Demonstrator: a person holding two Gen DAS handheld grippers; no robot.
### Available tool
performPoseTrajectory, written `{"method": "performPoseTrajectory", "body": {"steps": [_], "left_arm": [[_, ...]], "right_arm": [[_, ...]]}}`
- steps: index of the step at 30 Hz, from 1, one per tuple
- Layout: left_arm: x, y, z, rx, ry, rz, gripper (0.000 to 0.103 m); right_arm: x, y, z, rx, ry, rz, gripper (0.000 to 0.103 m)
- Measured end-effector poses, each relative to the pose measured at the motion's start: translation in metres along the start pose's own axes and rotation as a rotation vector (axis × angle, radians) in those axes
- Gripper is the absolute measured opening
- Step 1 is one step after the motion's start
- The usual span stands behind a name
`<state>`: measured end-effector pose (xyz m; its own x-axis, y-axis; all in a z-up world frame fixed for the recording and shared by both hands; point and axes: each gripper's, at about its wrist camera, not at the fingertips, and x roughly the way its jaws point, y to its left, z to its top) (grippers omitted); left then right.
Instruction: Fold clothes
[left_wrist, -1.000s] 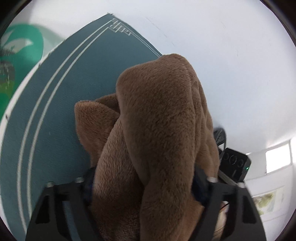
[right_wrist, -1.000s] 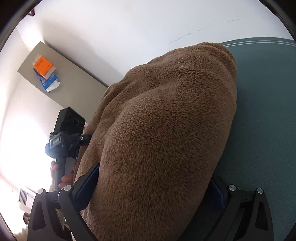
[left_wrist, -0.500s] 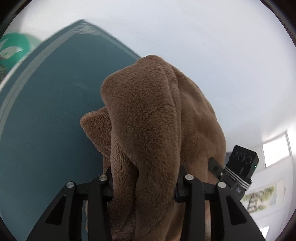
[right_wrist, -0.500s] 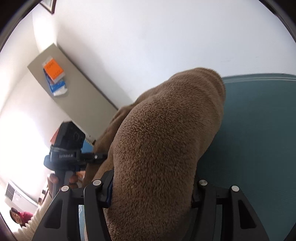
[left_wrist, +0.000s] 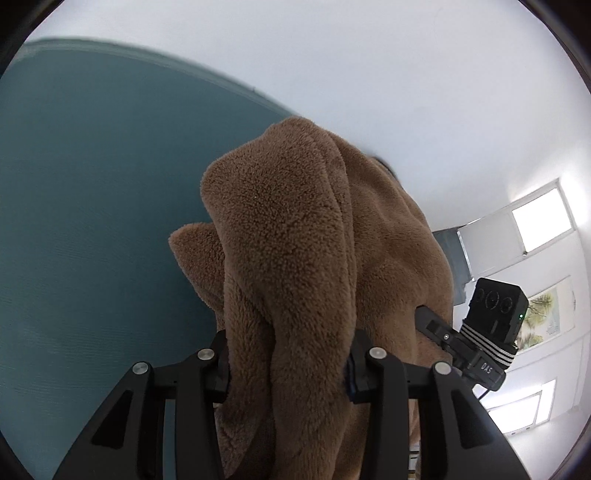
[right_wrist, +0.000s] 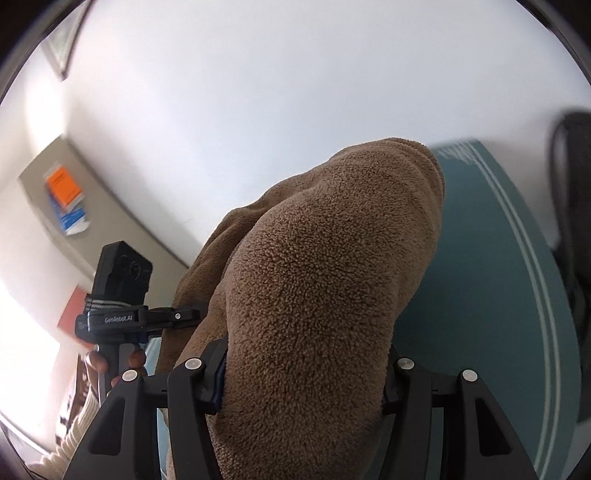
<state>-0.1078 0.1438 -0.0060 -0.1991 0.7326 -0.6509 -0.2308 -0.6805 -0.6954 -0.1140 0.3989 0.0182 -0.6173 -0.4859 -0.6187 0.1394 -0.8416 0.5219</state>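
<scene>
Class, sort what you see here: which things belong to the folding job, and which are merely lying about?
Part of the job:
- brown fleece garment
- left gripper, shut on it
- right gripper, shut on it
- teal mat

Lying about:
- orange packet on the grey board
- framed picture on the wall

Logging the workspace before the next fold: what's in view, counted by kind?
Brown fleece garment: 1
Teal mat: 1
Hand-held grippers: 2, left and right, both clamped on the fleece
Total: 4
</scene>
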Motion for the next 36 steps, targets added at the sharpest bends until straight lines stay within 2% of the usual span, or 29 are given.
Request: {"method": "performPoseTrajectory", "body": {"steps": [2,4,6,8,9,10,12,15,18,19,22,24,27,31,33,36], "left_arm": [[0.016,0.003,0.001,-0.011,0.007,0.024,0.045],[0.015,0.009,-0.002,-0.019,-0.008,0.029,0.049],[0.008,0.014,-0.01,-0.026,-0.027,0.029,0.064],[0.0,0.008,-0.026,-0.009,-0.047,0.062,0.075],[0.003,0.01,-0.014,0.001,-0.059,0.082,0.078],[0.006,0.012,-0.003,0.011,-0.07,0.102,0.078],[0.0,0.004,-0.007,0.044,-0.095,0.142,0.079],[-0.011,-0.016,-0.018,0.093,-0.123,0.2,0.079],[-0.022,-0.021,-0.021,0.114,-0.155,0.232,0.079],[-0.024,-0.018,-0.015,0.123,-0.163,0.242,0.079],[-0.028,0.0,0.032,0.143,-0.159,0.283,0.081],[-0.016,0.005,-0.011,0.138,-0.143,0.287,0.081],[0.002,0.017,-0.027,0.11,-0.129,0.272,0.082],[0.025,0.018,-0.037,0.07,-0.133,0.228,0.085],[0.024,0.024,-0.037,0.05,-0.132,0.219,0.094],[0.022,0.034,-0.039,0.024,-0.14,0.208,0.099]], "right_arm": [[0.008,-0.018,-0.007,0.033,0.026,-0.021,0.059],[0.016,-0.033,-0.013,0.058,0.044,-0.035,0.06],[0.02,-0.039,-0.017,0.062,0.037,-0.03,0.062],[0.019,-0.034,-0.023,0.053,0.037,-0.036,0.067],[0.019,-0.032,-0.024,0.047,0.041,-0.048,0.071],[0.02,-0.029,-0.025,0.041,0.046,-0.06,0.079],[0.019,-0.026,-0.026,0.039,0.054,-0.074,0.083],[0.015,-0.028,-0.024,0.076,0.052,-0.05,0.084],[0.006,-0.026,-0.022,0.095,0.012,-0.076,0.084],[0.001,-0.022,-0.02,0.085,-0.018,-0.104,0.084],[-0.013,-0.004,-0.013,0.026,-0.103,-0.191,0.084],[-0.013,0.009,-0.004,-0.023,-0.113,-0.207,0.084],[-0.004,0.012,-0.001,0.018,-0.064,-0.166,0.086],[0.0,-0.017,-0.004,0.13,-0.047,-0.178,0.087],[0.002,-0.039,-0.006,0.215,-0.025,-0.127,0.088],[0.009,-0.068,-0.008,0.331,0.014,-0.036,0.094]]}}
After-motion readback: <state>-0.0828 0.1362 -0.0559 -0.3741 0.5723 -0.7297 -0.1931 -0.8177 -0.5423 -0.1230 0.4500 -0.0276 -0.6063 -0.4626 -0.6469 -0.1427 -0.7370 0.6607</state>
